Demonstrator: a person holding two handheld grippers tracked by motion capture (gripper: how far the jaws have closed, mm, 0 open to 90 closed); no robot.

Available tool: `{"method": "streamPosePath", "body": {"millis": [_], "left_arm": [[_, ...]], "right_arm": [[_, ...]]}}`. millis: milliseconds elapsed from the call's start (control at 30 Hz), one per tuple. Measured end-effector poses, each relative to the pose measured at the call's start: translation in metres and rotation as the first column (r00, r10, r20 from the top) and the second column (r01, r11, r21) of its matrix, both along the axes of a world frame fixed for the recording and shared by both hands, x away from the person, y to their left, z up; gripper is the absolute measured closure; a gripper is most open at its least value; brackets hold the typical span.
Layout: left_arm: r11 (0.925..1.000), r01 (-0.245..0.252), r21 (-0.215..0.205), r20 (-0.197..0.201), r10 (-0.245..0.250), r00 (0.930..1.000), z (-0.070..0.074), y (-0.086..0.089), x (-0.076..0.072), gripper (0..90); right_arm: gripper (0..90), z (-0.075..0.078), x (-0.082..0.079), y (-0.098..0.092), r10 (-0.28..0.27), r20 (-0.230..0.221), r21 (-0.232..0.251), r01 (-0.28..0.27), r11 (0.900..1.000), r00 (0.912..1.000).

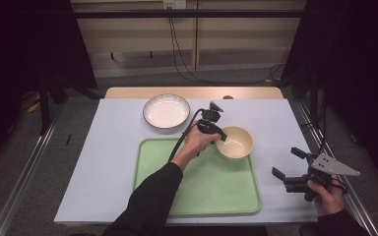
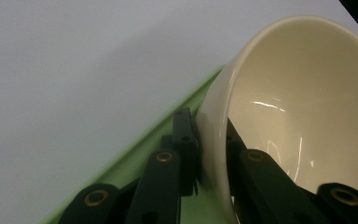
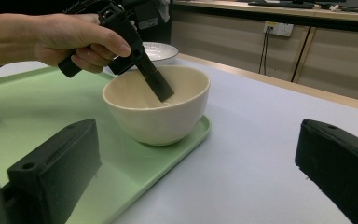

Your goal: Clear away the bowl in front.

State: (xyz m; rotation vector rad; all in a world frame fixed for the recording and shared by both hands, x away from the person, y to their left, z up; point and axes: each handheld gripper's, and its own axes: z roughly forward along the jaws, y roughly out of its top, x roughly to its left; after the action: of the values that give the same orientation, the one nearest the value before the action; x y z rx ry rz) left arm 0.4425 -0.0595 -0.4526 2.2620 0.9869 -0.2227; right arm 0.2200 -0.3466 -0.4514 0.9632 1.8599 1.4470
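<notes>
The counter (image 1: 103, 162) carried a pale sheet, and on its near half lay the green tray (image 1: 197, 191), flat and shallow-lipped. At the tray's far right corner sat your cream bowl (image 1: 235, 142), its foot just inside the lip, as the right gripper view showed (image 3: 161, 116). Beyond the tray, to the far left, the white ribbed plate (image 1: 166, 111) stood well apart from it.

You had the left gripper (image 1: 217, 136) clamped on the bowl's left wall, one jaw inside the bowl and one outside, the rim pinched between them (image 2: 212, 140). Your right gripper (image 1: 288, 169) hovered off the tray's right edge over the counter, jaws spread wide with nothing between them (image 3: 200, 186).

That bowl looked like glazed ceramic: stiff, fairly heavy for its size, smooth enough to slip, and likely to chip if knocked against the tray lip or the plate. A pinch on one side of the rim was probably the only hold those jaws could get, since the body seemed too wide to span. You would have needed the pads deep over the rim and squeezed firmly, because the weight hanging off one side would tend to tilt the bowl in the grip
</notes>
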Motion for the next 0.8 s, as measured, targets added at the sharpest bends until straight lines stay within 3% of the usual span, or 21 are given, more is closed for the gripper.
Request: {"method": "streamPosePath", "body": {"millis": [233, 400, 567, 667, 700, 733, 800], "left_arm": [[0.9997, -0.020, 0.012, 0.020, 0.019, 0.9996, -0.0017, -0.0023, -0.0010, 83.1], [0.9997, -0.006, 0.026, 0.031, 0.005, 0.9995, -0.0005, -0.0045, -0.0012, 82.3], [0.9997, -0.019, 0.013, 0.035, 0.019, 0.9992, -0.0015, -0.0051, -0.0031, 81.7], [1.0000, -0.002, 0.004, 0.048, 0.001, 0.9989, -0.0029, -0.0039, -0.0033, 80.7], [0.9991, -0.034, -0.025, 0.041, 0.035, 0.9986, -0.0041, -0.0050, -0.0048, 80.2], [0.9999, 0.008, -0.010, 0.048, -0.008, 0.9988, -0.0042, -0.0019, -0.0029, 79.5], [0.9992, -0.006, -0.041, 0.058, 0.009, 0.9983, -0.0057, -0.0036, -0.0060, 78.0]], "right_arm": [[0.0, 0.0002, -0.0003, 0.0008, -0.002, -0.005, 0.001, 0.002, 1.000, 1.0000], [0.0, 0.0002, -0.0001, 0.0005, -0.002, 0.001, -0.003, 0.002, 1.000, 1.0000], [0.0, 0.0002, 0.0001, 0.0011, -0.002, 0.002, 0.002, 0.002, 1.000, 1.0000], [0.0, 0.0002, -0.0003, 0.0007, 0.002, -0.006, 0.001, -0.002, 1.000, 1.0000], [0.0, 0.0000, -0.0001, 0.0007, 0.003, -0.004, -0.001, -0.003, 1.000, 1.0000], [0.0, -0.0001, 0.0000, 0.0011, 0.002, -0.003, 0.001, -0.002, 1.000, 1.0000], [0.0, 0.0002, 0.0000, 0.0010, 0.002, 0.000, 0.000, -0.002, 1.000, 1.0000]]}}
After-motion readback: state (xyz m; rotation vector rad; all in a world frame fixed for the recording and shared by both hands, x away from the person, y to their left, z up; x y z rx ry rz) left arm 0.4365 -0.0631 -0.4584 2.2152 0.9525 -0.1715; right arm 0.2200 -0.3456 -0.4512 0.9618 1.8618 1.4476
